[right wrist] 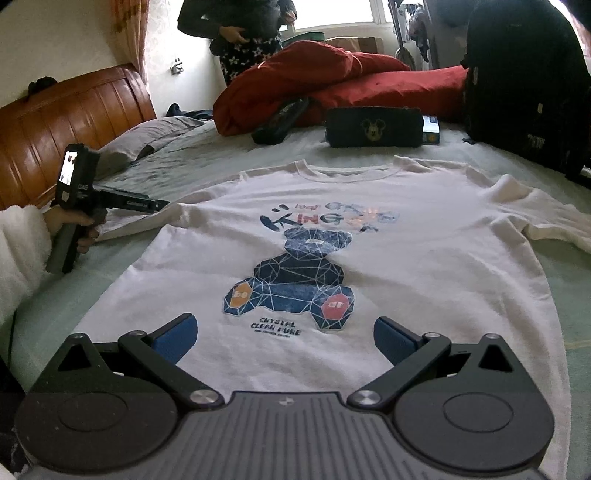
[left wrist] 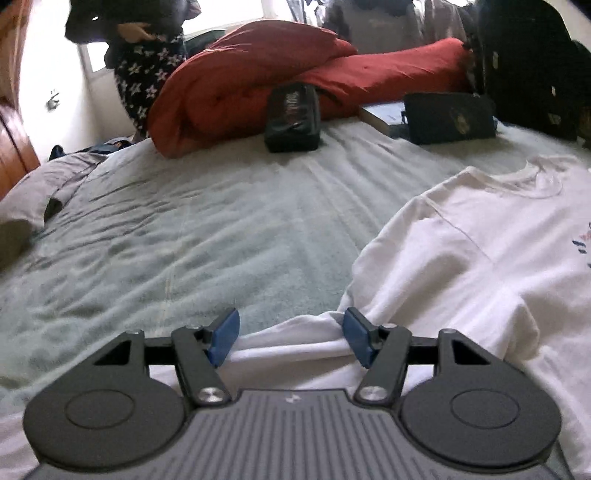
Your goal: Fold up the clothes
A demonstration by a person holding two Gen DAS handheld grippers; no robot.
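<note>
A white T-shirt (right wrist: 332, 206) with a blue bear print is lying flat and face up on the bed (left wrist: 184, 221), spread out so its sides can be folded over. Its neck is pointing toward the far end, where a red blanket (left wrist: 258, 74) is sitting in a heap, out of the way. The left hand-held gripper (left wrist: 291, 338) is reaching down at the shirt's left sleeve (left wrist: 295, 343). Its blue pads (left wrist: 223, 339) are standing about half open, with a bunched ridge of sleeve cloth lying between them, but they are not pinching it yet. It looks like it is getting ready to grab the sleeve, so that side can be folded in. From the right wrist view, a hand (right wrist: 77, 230) in a fluffy white sleeve is holding that gripper by its handle beside the shirt. The right hand-held gripper (right wrist: 284, 341) is hanging over the bottom part of the shirt, near the hem, with its jaws wide open and nothing in them. It is probably waiting there to help hold or lift the cloth. A dark pouch (right wrist: 373, 127) with a mouse face on it is sitting just past the collar. Another person (right wrist: 243, 33) is standing at the far side of the bed.
</note>
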